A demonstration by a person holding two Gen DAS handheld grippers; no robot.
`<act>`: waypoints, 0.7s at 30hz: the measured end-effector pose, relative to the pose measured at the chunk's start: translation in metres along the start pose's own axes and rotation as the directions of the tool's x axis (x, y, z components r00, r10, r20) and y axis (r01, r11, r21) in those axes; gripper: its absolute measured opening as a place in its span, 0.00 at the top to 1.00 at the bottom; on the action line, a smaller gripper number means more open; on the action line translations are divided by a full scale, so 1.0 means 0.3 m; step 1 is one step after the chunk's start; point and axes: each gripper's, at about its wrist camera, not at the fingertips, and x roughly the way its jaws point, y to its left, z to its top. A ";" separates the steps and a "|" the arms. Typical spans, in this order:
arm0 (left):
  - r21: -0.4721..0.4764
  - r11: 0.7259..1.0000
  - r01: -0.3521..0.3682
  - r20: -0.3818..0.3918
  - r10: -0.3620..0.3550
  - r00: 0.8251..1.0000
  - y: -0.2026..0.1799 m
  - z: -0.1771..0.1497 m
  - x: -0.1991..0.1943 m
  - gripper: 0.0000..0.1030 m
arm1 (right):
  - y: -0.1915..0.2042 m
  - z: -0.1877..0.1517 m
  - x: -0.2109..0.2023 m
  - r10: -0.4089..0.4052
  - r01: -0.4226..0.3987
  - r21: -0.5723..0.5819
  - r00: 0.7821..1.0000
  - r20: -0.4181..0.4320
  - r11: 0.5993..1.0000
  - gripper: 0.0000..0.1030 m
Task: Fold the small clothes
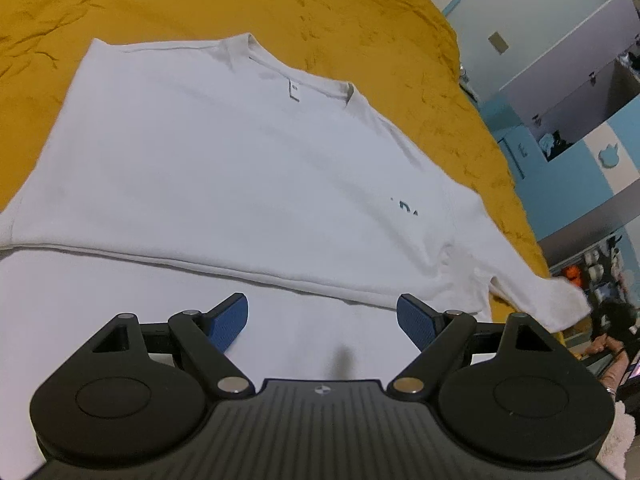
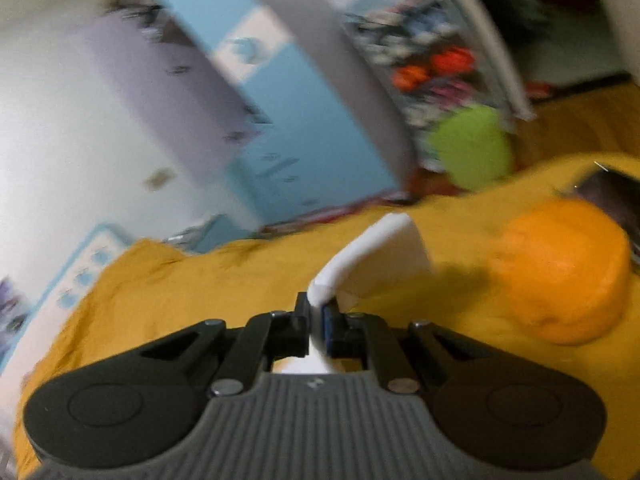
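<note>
Left gripper (image 1: pixel 322 322) spread over one white shirt (image 1: pixel 224 168) — right gripper (image 2: pixel 319 320) pinching its sleeve (image 2: pixel 360 256)

You had a white sweatshirt (image 1: pixel 224 168) lying flat on the mustard bedspread (image 1: pixel 160 0), collar and neck label away from you, its lower part folded up over the body. One sleeve cuff (image 2: pixel 360 256) was lifted off the bedspread, pinched between blue-padded fingers.
</note>
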 end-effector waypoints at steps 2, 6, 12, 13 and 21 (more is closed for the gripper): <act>-0.015 1.000 0.019 0.012 -0.019 1.000 0.017 0.003 -0.022 0.04 | 0.118 -0.010 -0.053 0.111 -0.111 -0.060 0.994 -0.005 0.992 0.99; -0.036 0.998 0.045 0.038 -0.043 0.998 0.054 0.002 -0.064 0.04 | 0.389 -0.099 -0.194 0.353 -0.360 -0.157 0.933 -0.072 0.920 0.99; -0.079 0.996 0.049 0.115 -0.040 0.992 0.134 -0.006 -0.140 0.04 | 0.737 -0.461 -0.406 0.589 -0.671 -0.181 0.726 -0.354 0.718 0.99; -0.088 0.995 0.056 0.121 -0.045 0.992 0.148 -0.008 -0.151 0.04 | 0.781 -0.551 -0.434 0.596 -0.704 -0.191 0.691 -0.410 0.684 0.99; -0.185 0.981 0.065 0.178 -0.032 0.984 0.268 0.019 -0.203 0.04 | 0.835 -0.992 -0.585 0.460 -0.814 -0.229 0.506 -0.730 0.534 0.64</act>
